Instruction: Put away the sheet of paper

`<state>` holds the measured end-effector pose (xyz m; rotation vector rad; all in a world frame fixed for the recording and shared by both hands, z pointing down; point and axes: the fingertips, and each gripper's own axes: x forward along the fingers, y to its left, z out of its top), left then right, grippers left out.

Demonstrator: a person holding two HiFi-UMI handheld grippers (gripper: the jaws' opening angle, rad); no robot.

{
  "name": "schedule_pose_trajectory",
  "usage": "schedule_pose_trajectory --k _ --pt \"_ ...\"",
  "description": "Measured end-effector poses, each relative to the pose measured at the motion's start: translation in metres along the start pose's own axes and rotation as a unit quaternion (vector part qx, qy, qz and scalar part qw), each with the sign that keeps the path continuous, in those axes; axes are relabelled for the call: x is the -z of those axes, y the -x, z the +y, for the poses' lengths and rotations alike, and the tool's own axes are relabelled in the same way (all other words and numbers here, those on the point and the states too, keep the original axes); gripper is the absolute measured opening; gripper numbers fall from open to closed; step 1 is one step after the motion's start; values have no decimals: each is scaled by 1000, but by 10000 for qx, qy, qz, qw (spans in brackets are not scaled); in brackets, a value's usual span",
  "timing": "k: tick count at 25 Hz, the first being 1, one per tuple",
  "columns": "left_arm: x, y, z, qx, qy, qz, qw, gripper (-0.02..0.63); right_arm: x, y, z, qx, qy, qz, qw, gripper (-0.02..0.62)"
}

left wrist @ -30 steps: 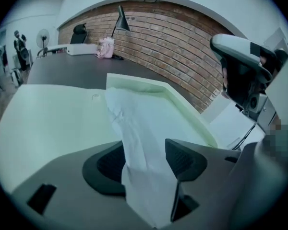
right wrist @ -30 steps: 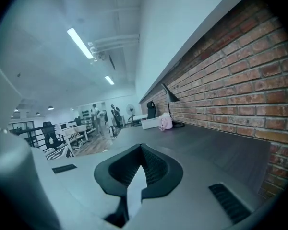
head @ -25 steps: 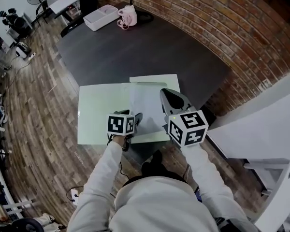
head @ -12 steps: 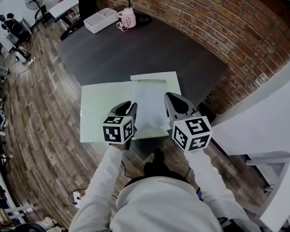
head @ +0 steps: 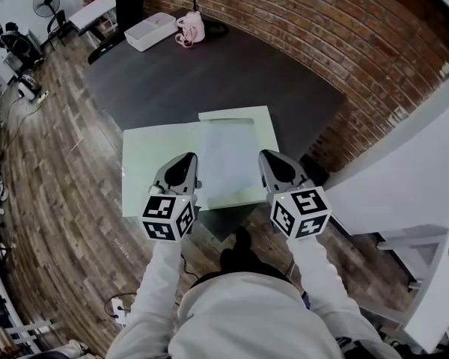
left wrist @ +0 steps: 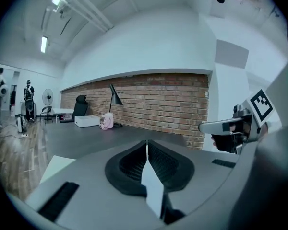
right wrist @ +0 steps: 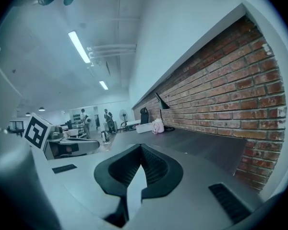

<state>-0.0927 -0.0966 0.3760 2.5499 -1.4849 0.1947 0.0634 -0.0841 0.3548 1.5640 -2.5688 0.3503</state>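
1. Your left gripper (head: 184, 163) (left wrist: 147, 147) is closing tight on the near edge of the sheet of paper (head: 226, 155). In the left gripper view the pads meet with a white strip of paper (left wrist: 152, 186) pinched between them.
2. Your right gripper (head: 269, 158) (right wrist: 141, 157) is clamped on the same near edge. The right gripper view shows the paper (right wrist: 136, 190) caught between its closed jaws.
3. Both grippers point toward 12 o'clock, level with each other, one at each near corner of the sheet, their marker cubes facing up.
4. Your forearms, in white sleeves (head: 157, 290), reach forward side by side from 6 o'clock, about the sheet's width apart.
5. The sheet lies flat, running away from you toward 12 o'clock, on a pale green folder (head: 153, 163).
6. The folder lies at the near edge of the dark table (head: 209, 81) and spreads past the sheet toward 9 o'clock.
7. At the table's far end, around 11 o'clock, stand a white box (head: 151, 31) and a pink object (head: 187, 27).
8. A brick wall (head: 344, 43) runs along the table from 12 to 3 o'clock.
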Motion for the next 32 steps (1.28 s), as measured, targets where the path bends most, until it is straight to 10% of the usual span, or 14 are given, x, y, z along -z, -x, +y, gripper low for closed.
schedule_pose_trajectory --k 32 --pt "16 54 1 122 426 -130 9989 18 43 53 24 294 493 121 9983 26"
